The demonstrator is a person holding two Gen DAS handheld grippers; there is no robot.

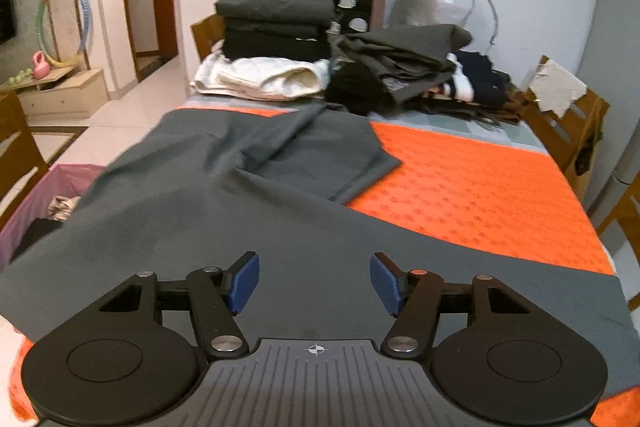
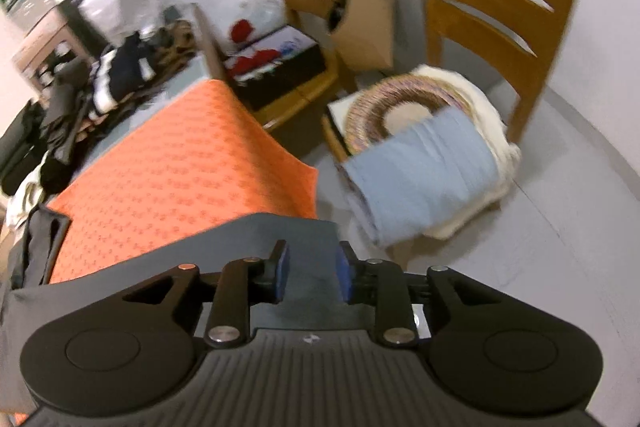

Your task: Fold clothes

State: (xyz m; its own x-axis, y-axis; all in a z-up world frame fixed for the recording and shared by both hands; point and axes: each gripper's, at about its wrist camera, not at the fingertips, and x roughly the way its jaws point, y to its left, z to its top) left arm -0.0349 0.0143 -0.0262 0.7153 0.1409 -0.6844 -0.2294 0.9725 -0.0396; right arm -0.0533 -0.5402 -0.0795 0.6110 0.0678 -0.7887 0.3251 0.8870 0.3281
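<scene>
Grey, smooth-woven garment (image 1: 248, 211) lies spread over the orange cloth (image 1: 472, 187) on the bench, filling the lower and centre-left part of the left wrist view. Matte fabric, thin by the look of it, soft creases only. One flap or leg is turned over toward frame centre, ending in a squared corner (image 1: 384, 163) on the orange. Left side of the garment hangs past the bench edge above a pink-lined bin (image 1: 52, 195) at mid-left.

Progress, judged: partway through the load. Neat stack of dark folded items (image 1: 276, 27) on a cream piece (image 1: 260, 75) at upper centre counts as done. Loose heap of dark clothes (image 1: 420, 71) at upper right is still unfolded. Current garment: first fold at most; remaining folds and stacking not yet done.

Left hand-held gripper (image 1: 315, 281): jaws wide apart, blue pads (image 1: 244, 283) clear, nothing between them, hovering above the garment's near part.

Right hand-held gripper (image 2: 311, 275): jaws about half apart, over the grey garment's near corner (image 2: 288, 231) at lower centre of the right wrist view. Cloth appears to run under and between the pads; cannot tell whether it is pinched, since a gap shows between the pads. View is motion-blurred.

Wooden chair (image 2: 496, 11) with a pale blue folded cloth (image 2: 424, 167) stands at right, off the bench.
</scene>
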